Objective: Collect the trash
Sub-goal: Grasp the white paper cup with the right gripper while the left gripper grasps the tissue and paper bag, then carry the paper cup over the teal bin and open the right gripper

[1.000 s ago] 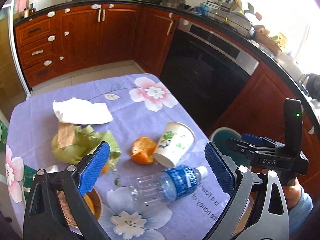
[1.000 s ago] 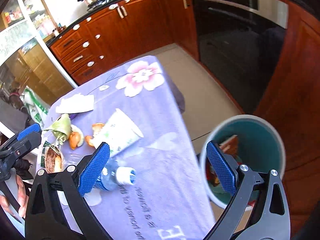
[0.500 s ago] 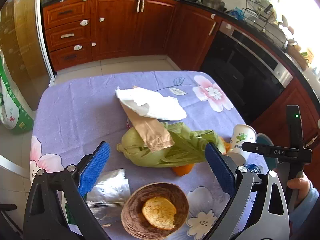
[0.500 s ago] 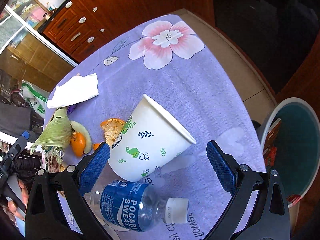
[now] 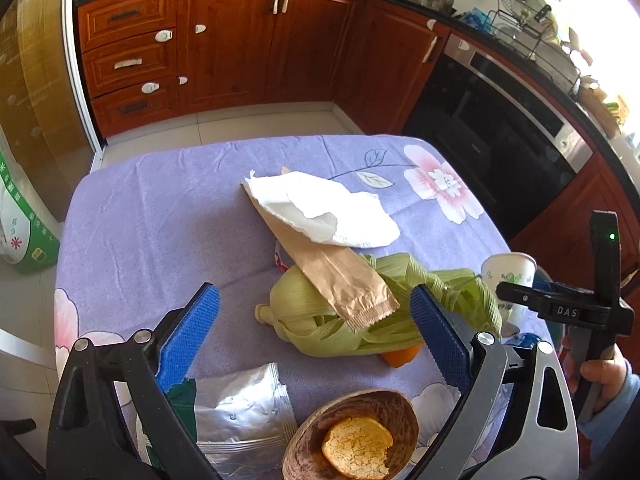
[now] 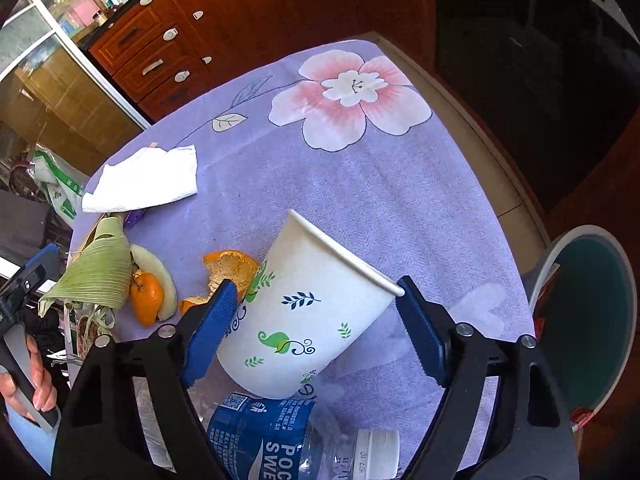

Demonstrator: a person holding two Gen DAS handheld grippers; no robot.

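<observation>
The right tool [image 6: 312,322] is straddling a tipped paper cup [image 6: 308,308]; its jaws have just been closing, the left pad touching the cup wall, the right pad just beside the rim. The left tool [image 5: 314,330] is standing wide over corn husks [image 5: 384,316] and a brown paper bag [image 5: 328,268], gripping nothing. The table [image 6: 400,192] is wearing a lilac floral cloth, with a plastic bottle [image 6: 280,432], orange peel [image 6: 230,268] and tissue [image 6: 148,180] lying on it. A teal bin [image 6: 592,304] is standing on the floor beside the table, against dark wooden cabinets [image 5: 224,36].
</observation>
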